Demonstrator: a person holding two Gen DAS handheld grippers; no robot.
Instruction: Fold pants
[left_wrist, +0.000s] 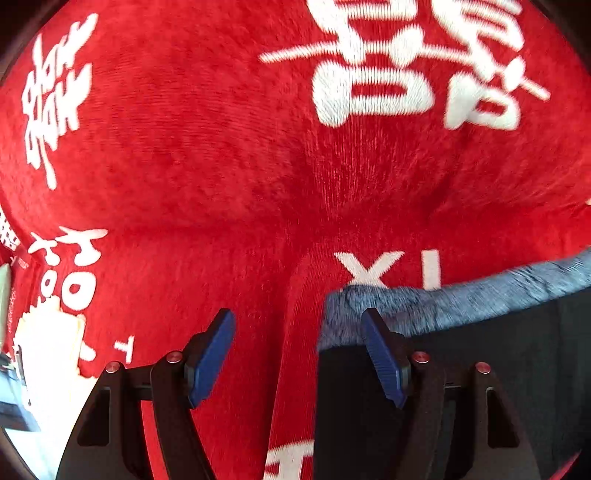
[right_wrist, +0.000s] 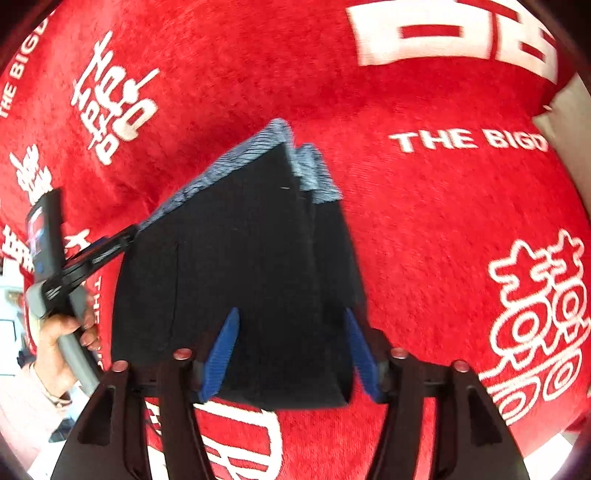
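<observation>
Two pairs of blue-padded fingers stand apart over a red plush blanket. The right gripper holds its jaws wide on either side of the near end of the dark pants; the pads sit just beside the cloth's two edges and do not appear to pinch it. The left gripper is likewise spread, one pad over bare blanket, the other at the corner where the pants' grey-blue fuzzy lining shows along a turned edge; nothing is caught between its pads. In the right wrist view that same gripper reaches in from the left, a person's hand wrapped around its handle, its tip at the pants' left edge.

The pants lie on the blanket as a compact, stacked bundle, several layers showing at the far end where the fuzzy lining peeks out in steps. Judging by that shape, most of the folding appears done; what seems left is perhaps one more fold or a squaring-up of the uneven far edges.
</observation>
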